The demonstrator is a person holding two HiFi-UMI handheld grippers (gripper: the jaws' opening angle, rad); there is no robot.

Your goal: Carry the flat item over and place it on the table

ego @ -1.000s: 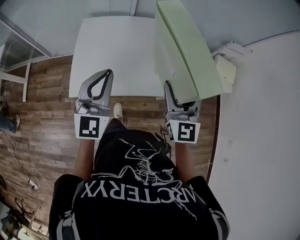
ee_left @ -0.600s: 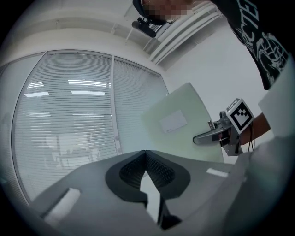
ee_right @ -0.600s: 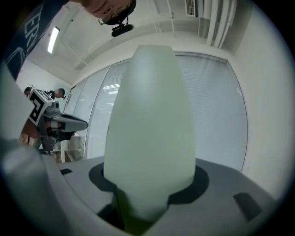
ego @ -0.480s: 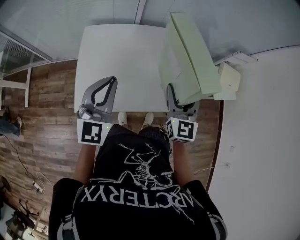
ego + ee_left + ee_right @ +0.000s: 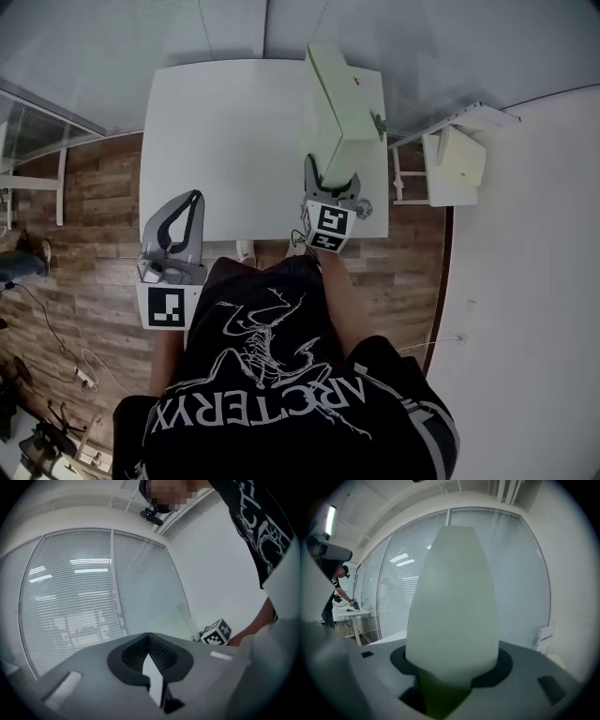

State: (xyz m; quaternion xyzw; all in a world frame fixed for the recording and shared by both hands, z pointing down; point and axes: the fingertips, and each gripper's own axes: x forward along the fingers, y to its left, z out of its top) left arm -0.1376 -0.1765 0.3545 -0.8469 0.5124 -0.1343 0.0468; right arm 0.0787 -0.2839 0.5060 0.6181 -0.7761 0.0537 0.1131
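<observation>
The pale green flat board (image 5: 343,108) is clamped in the right claw (image 5: 332,180) and held over the right side of the white table (image 5: 225,131). Contact with the table can't be made out. The left claw (image 5: 190,202) is pinched shut with nothing in it, near the table's front-left corner.

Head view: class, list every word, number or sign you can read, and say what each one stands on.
"ARC'TERYX": white print on the person's black shirt, upside down here.
Left marker cube and right marker cube: black-and-white patterns, no letters.
No other text is visible.
</observation>
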